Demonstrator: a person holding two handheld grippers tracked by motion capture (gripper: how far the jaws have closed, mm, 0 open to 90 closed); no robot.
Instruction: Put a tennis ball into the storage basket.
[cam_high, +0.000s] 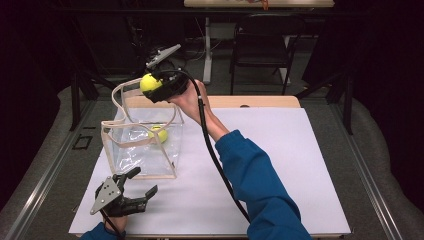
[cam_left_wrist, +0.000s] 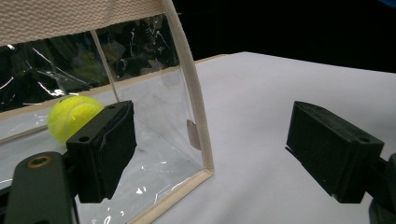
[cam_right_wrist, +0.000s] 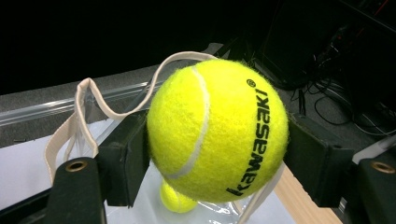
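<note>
High view, L to R. The left gripper (cam_high: 134, 186) is seen low at the table's near-left corner, jaws spread apart, nothing between them; its hand is cut off by the bottom edge, w/ just a bit of blue sleeve shown. Just beyond it a clear plastic bag (cam_high: 142, 145) w/ beige trim and looped handles is stood upright on the white table (cam_high: 280, 165). A tennis ball (cam_high: 159, 134) is seen lying inside the bag, blurred by glare on the plastic. Above the bag's far rim the right gripper (cam_high: 152, 85) is held aloft, clamped on a second tennis ball (cam_high: 149, 82); its jaws are mostly hidden behind ball and hand.

Left gripper view: the bag's near corner is seen between the open jaws, apart from both; the inner ball (cam_left_wrist: 74, 116) is partly covered by the left jaw.

Right gripper view: the held ball (cam_right_wrist: 217, 128), marked "kawasaki", is pressed by both jaws; the lower ball (cam_right_wrist: 176, 198) is glimpsed beneath, mostly hidden.
</note>
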